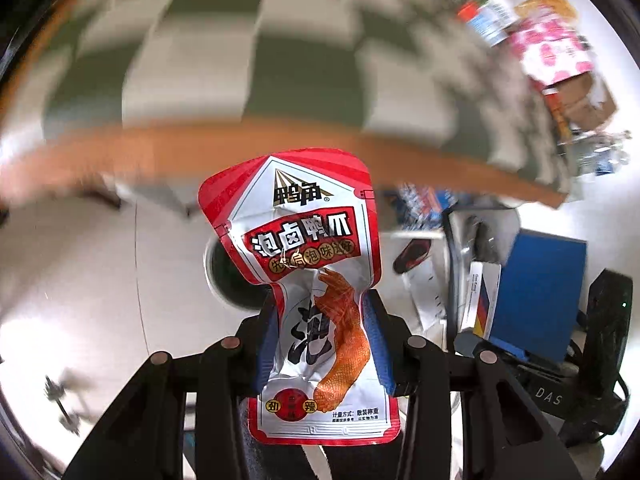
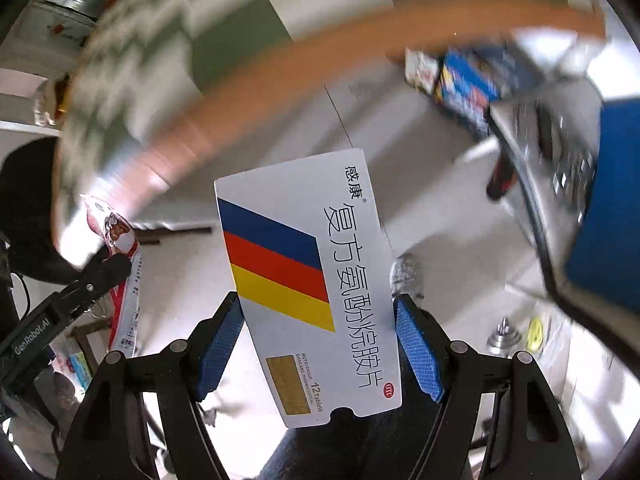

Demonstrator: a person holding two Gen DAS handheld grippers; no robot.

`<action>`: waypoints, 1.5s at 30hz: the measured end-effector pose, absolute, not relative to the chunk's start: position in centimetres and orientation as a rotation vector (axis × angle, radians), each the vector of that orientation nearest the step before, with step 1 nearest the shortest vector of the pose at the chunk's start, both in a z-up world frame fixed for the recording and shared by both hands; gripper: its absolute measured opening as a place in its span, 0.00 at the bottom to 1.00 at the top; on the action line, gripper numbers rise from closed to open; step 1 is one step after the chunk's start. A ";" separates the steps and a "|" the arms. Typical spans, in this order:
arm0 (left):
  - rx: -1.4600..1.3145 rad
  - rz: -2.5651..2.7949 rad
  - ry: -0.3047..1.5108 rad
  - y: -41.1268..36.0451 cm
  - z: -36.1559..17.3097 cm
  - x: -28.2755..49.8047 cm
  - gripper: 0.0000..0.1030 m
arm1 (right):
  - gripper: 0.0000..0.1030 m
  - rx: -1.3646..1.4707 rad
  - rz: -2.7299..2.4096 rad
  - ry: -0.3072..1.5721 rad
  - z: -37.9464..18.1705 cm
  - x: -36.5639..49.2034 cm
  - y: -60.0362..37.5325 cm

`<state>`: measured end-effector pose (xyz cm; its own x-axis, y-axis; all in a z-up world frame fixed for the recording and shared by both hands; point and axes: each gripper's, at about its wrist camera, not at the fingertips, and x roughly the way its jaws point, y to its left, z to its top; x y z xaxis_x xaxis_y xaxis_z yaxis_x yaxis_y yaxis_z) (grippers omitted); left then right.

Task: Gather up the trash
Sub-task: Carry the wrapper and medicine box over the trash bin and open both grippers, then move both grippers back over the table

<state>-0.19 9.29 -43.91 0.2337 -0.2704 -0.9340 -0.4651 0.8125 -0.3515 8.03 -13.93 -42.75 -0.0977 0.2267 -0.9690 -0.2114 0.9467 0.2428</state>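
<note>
My left gripper (image 1: 324, 344) is shut on a red and white snack packet (image 1: 308, 264) with a duck foot picture, held upright in the air beyond the table edge. My right gripper (image 2: 320, 340) is shut on a white medicine box (image 2: 308, 280) with blue, red and yellow stripes. The left gripper (image 2: 76, 296) and its packet (image 2: 124, 280) show at the left of the right wrist view. The medicine box (image 1: 480, 300) shows at the right of the left wrist view.
A table with a green and white checked cloth (image 1: 248, 48) and an orange-brown edge (image 1: 240, 140) lies ahead. More trash, a can (image 1: 492, 16) and a pink and white packet (image 1: 552, 48), sits on its right end. A round bin opening (image 1: 228, 276) and a blue box (image 1: 540, 292) stand on the pale floor below.
</note>
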 end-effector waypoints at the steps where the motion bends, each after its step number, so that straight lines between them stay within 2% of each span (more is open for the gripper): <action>1: -0.678 0.161 1.373 9.3 -45.9 -0.5 0.36 | 0.75 0.010 0.360 1.653 -44.9 7.6 -14.2; 7: -0.772 0.220 1.441 10.4 -59.6 -0.2 0.36 | 0.75 0.046 0.361 1.737 -58.5 7.7 -14.2; 8: -0.795 0.211 1.452 10.6 -62.2 0.2 0.40 | 0.75 0.049 0.365 1.741 -60.9 8.0 -13.9; 10: -0.844 0.206 1.467 11.1 -66.3 0.5 0.42 | 0.75 0.064 0.377 1.754 -65.0 8.5 -13.3; 13: -0.897 0.226 1.486 11.8 -71.0 0.7 0.61 | 0.75 0.092 0.399 1.773 -70.7 9.5 -12.1; 15: -0.910 0.263 1.471 12.5 -72.8 0.3 0.89 | 0.76 0.119 0.429 1.801 -73.7 10.0 -11.2; 17: -0.890 0.309 1.469 13.0 -73.4 -0.1 0.95 | 0.78 0.137 0.471 1.836 -76.8 10.2 -10.2; 18: -0.876 0.333 1.467 13.3 -73.6 -0.6 0.96 | 0.82 0.137 0.481 1.844 -77.8 10.3 -10.0; 19: -0.853 0.363 1.467 13.5 -73.5 -0.9 0.96 | 0.98 0.141 0.498 1.848 -78.7 10.2 -9.8; 20: -0.824 0.391 1.462 13.7 -73.5 -1.3 0.96 | 1.00 0.142 0.511 1.850 -79.2 10.2 -9.6; 26: -0.604 0.529 1.469 13.4 -71.5 -3.1 0.96 | 1.00 -0.094 0.503 1.767 -78.2 8.9 -8.3; 31: -0.566 0.527 1.496 12.4 -69.4 -3.8 0.96 | 1.00 -0.309 0.440 1.659 -75.5 8.2 -7.6; 35: -0.555 0.519 1.512 11.5 -67.0 -4.4 0.96 | 1.00 -0.347 0.429 1.625 -73.2 7.8 -7.5; 45: -0.546 0.488 1.491 9.6 -60.3 -4.8 0.96 | 1.00 -0.380 0.468 1.556 -63.4 6.5 -8.3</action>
<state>-4.84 9.59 -60.32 0.0273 -0.0291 -0.9992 -0.6141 0.7882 -0.0398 6.47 -8.27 -63.42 -0.0408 0.0456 -0.9981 -0.5123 0.8567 0.0601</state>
